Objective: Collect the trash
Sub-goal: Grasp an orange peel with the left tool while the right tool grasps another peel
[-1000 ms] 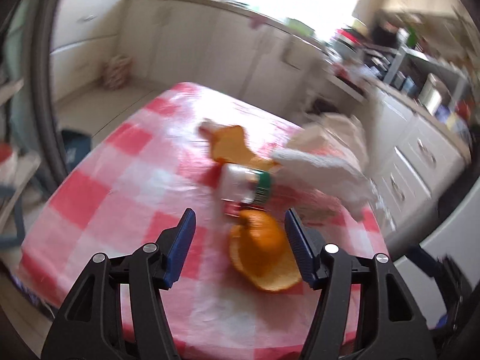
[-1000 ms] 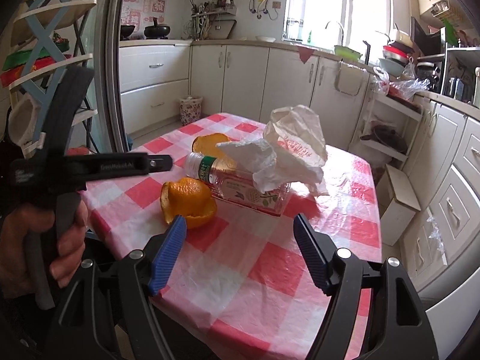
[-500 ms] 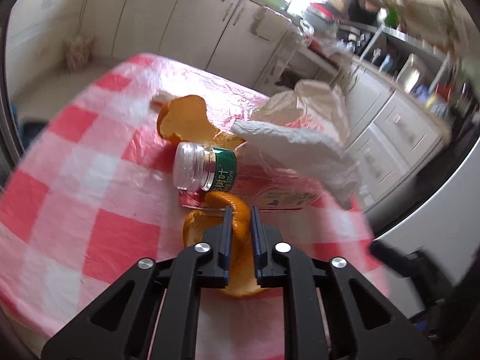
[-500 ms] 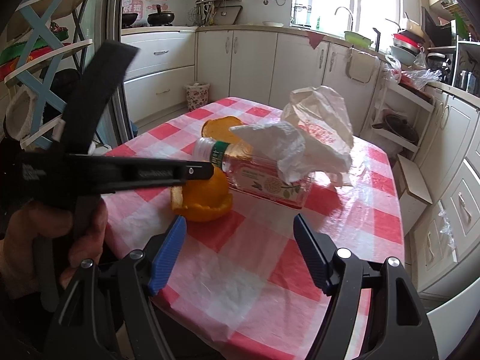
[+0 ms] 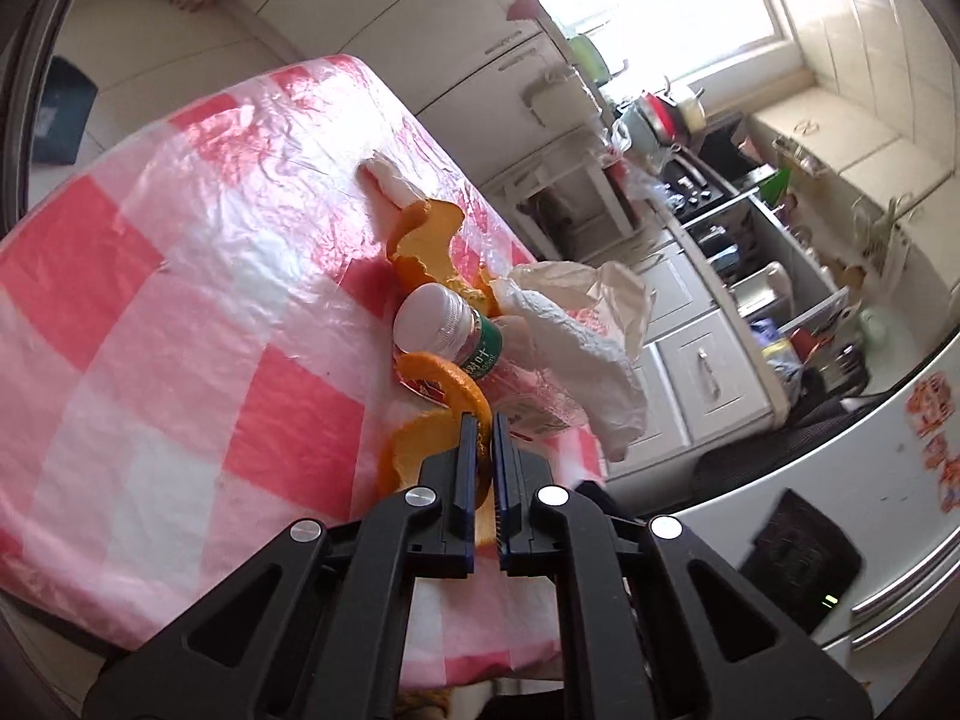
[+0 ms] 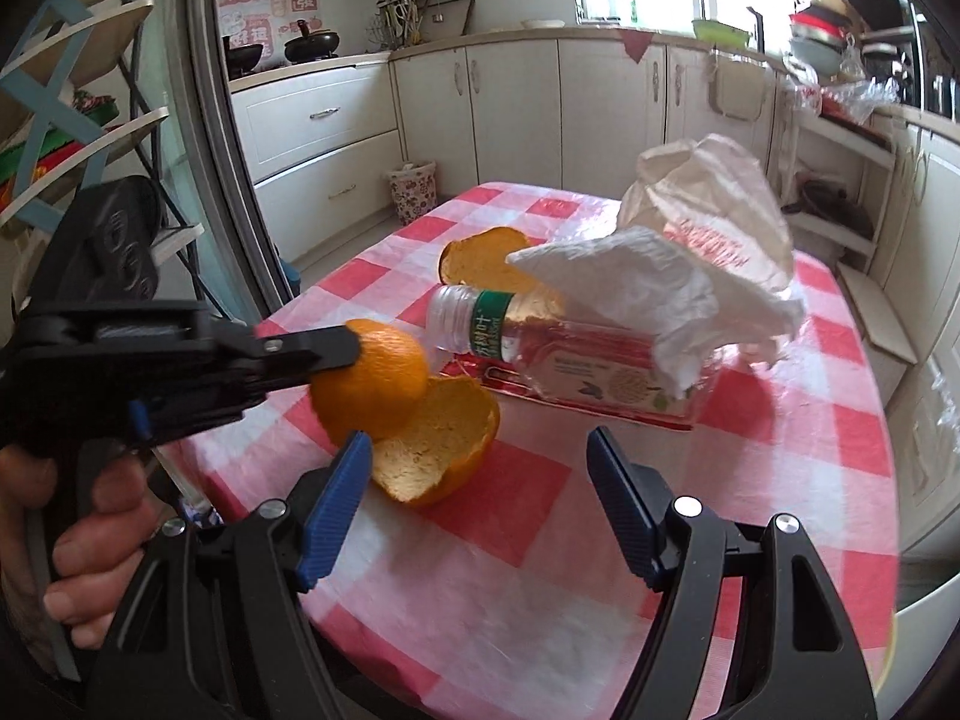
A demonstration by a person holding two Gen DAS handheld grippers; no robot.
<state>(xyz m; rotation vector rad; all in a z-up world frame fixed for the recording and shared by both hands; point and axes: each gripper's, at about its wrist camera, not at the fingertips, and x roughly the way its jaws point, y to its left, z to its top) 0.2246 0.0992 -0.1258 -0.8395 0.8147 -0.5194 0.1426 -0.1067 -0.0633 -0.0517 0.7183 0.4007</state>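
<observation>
Both my left gripper's (image 5: 485, 420) fingers pinch the near orange peel (image 6: 384, 384) at the table's (image 6: 540, 540) front edge; my right gripper (image 6: 474, 468) hangs spread, empty, just beside it.

checked table (image 6: 798, 438) with peel (image 6: 432, 450), bottle (image 6: 558, 354)

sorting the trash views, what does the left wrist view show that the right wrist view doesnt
Only the left wrist view: the bottle's white cap end-on and the blue pads shut on the near orange peel.

Only the right wrist view: the right gripper, open over the tablecloth, and the hand holding the left gripper.

Both: bottle, crumpled tissue, checked tablecloth.
</observation>
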